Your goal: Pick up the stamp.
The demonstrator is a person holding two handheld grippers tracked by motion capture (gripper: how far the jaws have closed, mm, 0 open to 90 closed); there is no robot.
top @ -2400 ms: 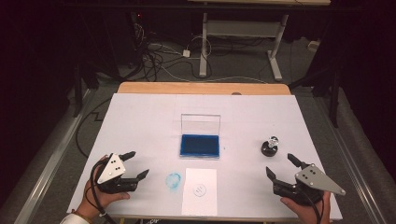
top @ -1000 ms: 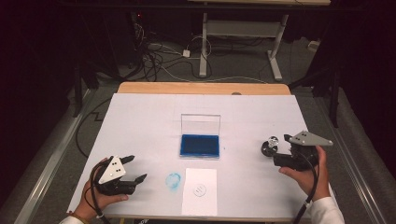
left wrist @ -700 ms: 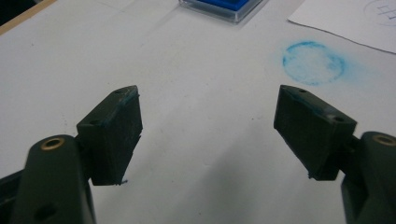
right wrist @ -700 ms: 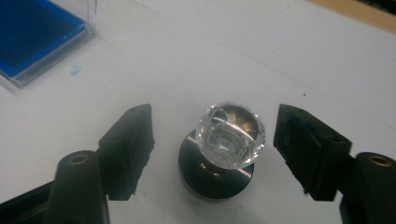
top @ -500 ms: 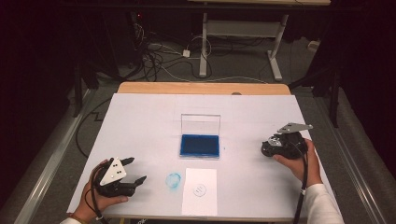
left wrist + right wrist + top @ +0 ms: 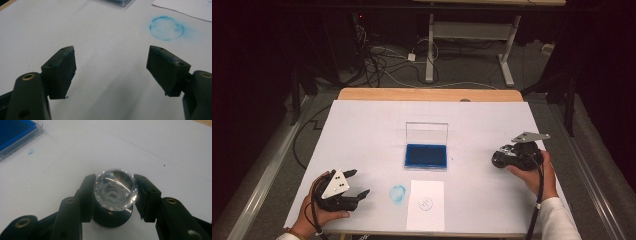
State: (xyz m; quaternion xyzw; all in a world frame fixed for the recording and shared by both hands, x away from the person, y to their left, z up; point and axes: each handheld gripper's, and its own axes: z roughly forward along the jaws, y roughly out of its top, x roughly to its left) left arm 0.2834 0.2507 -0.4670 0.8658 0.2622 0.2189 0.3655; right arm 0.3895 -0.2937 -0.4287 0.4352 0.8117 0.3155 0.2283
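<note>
The right gripper (image 6: 498,160), at four o'clock, has just been closing its jaws around something. The left gripper (image 6: 357,186), at seven o'clock, rests with jaws apart.

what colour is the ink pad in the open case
Deep blue ink pad, in a clear case; best seen in the high view.

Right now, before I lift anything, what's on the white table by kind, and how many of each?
Stamp, in the right claw: 1
Blue ink pad, lid up: 1
Paper sheet: 1
Blue ring mark: 1
Total: 4
</note>
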